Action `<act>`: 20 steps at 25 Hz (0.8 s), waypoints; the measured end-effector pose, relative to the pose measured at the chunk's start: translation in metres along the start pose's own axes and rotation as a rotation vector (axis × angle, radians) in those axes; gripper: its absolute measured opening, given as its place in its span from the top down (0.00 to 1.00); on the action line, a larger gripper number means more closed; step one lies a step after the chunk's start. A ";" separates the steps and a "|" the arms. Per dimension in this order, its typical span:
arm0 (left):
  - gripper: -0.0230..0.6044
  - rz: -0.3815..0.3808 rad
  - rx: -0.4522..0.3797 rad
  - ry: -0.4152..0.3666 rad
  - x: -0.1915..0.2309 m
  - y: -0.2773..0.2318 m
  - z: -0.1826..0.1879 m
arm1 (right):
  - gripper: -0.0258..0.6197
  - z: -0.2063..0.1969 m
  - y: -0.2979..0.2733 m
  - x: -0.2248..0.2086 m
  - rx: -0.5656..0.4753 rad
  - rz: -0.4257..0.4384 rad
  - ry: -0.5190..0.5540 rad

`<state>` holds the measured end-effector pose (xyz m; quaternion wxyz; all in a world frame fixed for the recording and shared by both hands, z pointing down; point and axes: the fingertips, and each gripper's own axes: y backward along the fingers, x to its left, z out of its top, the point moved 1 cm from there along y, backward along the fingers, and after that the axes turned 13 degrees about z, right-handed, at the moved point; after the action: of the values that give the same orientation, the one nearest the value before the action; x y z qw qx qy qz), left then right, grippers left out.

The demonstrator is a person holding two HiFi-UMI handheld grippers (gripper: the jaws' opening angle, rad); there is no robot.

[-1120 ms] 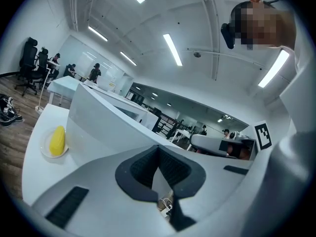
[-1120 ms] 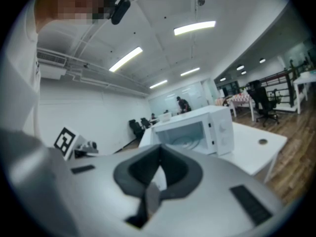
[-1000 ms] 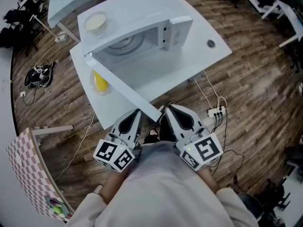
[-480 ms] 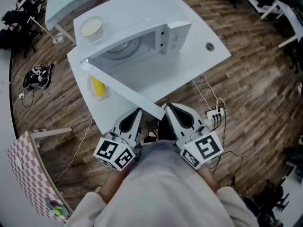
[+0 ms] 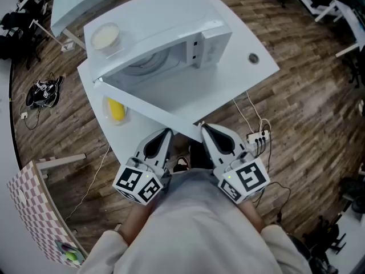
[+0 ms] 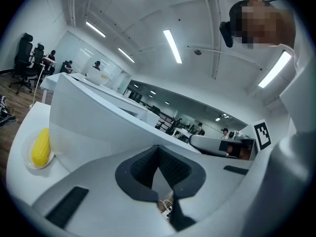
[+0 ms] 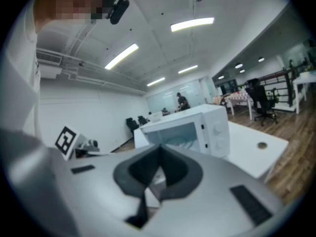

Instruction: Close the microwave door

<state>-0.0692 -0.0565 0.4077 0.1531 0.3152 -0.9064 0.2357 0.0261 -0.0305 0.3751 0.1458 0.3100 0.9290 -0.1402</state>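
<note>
The white microwave (image 5: 171, 36) stands on a white table (image 5: 251, 39), and its door (image 5: 148, 104) hangs open, swung out toward me. Below the door's free end are both grippers. My left gripper (image 5: 166, 132) is shut and empty, its tips just under the door's lower edge. My right gripper (image 5: 204, 128) is also shut and empty, its tips right at the door's free corner. In the left gripper view the door (image 6: 98, 112) rises as a broad white panel beyond the shut jaws. The right gripper view shows the microwave (image 7: 197, 127) and its open cavity past the shut jaws.
A bowl (image 5: 105, 36) sits on top of the microwave. A yellow corn cob on a small plate (image 5: 116, 110) lies on the table behind the open door. A power strip with cables (image 5: 258, 136) lies on the wooden floor to the right. A checkered box (image 5: 34, 210) stands at lower left.
The door has swung partway toward the microwave, its free end moving right and away from me. Both grippers have followed it a little and stay shut.
</note>
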 end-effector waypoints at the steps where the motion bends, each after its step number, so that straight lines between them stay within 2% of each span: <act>1: 0.94 0.000 0.003 -0.003 0.001 -0.003 0.000 | 0.93 0.001 0.000 -0.002 -0.002 -0.003 -0.003; 20: 0.94 -0.037 0.040 -0.003 -0.001 -0.054 0.016 | 0.93 0.029 -0.018 -0.064 -0.027 -0.040 -0.008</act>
<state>-0.0362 -0.1017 0.4119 0.1498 0.3351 -0.8958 0.2507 0.0696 -0.0886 0.3747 0.1508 0.2887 0.9362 -0.1318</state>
